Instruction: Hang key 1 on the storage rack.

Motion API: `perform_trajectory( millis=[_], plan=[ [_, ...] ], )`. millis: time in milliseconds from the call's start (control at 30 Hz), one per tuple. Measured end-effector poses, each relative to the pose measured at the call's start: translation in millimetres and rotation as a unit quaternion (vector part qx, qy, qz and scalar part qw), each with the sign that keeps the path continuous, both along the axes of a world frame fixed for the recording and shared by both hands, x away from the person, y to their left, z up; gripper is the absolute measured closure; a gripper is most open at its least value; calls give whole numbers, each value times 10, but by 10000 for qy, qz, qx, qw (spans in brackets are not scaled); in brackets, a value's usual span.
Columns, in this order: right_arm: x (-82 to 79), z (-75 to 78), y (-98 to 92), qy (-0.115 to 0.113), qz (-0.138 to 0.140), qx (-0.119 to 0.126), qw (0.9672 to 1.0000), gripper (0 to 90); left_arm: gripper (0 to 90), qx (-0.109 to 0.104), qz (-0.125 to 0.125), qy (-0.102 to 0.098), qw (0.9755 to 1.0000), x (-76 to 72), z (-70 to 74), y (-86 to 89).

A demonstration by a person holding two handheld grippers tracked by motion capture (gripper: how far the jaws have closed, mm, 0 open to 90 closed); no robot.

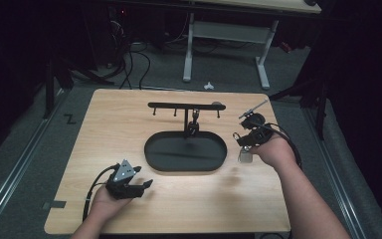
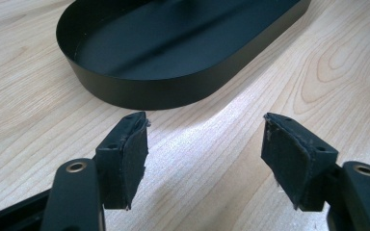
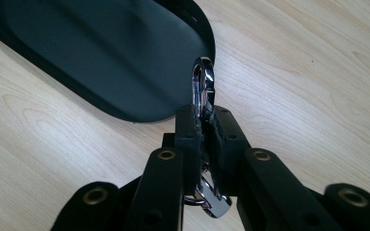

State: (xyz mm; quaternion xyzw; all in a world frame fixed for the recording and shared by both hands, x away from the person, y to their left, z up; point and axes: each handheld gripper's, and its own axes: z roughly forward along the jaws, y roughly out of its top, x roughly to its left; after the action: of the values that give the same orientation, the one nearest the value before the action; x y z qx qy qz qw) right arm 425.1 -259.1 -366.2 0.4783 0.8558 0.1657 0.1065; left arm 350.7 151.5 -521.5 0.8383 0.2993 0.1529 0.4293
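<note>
Right gripper (image 3: 203, 126) pinching a chrome snap hook (image 3: 203, 84) just above the table beside the black tray (image 3: 77, 53), left gripper (image 2: 204, 151) idle, jaws spread; next, probably, lift it onto a peg of the rack (image 1: 185, 106).

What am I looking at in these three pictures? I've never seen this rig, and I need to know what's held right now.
No robot here: a person at a wooden table holds a hand-operated gripper in each hand. The wide picture looks down from above; the other two come from cameras riding on each gripper. On the table stands a black oval tray with a hook rack rising from its far edge. The left gripper rests near the tray, its fingers open with nothing between them. The right gripper is shut on a shiny metal clip, held beside the tray's right end. Something small hangs below that hand in the wide picture; I cannot tell what.
</note>
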Motion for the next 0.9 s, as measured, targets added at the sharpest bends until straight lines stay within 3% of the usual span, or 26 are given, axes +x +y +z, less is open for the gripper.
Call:
perform_trajectory(
  millis=[367, 900],
  plan=[
    [20, 81, 73, -66, 91, 108, 9999, 835, 336, 29, -13, 14, 10000, -4, 0, -2],
    [94, 167, 201, -145, 248, 82, 9996, 835, 334, -19, 139, -17, 9999, -44, -4, 88]
  ],
)
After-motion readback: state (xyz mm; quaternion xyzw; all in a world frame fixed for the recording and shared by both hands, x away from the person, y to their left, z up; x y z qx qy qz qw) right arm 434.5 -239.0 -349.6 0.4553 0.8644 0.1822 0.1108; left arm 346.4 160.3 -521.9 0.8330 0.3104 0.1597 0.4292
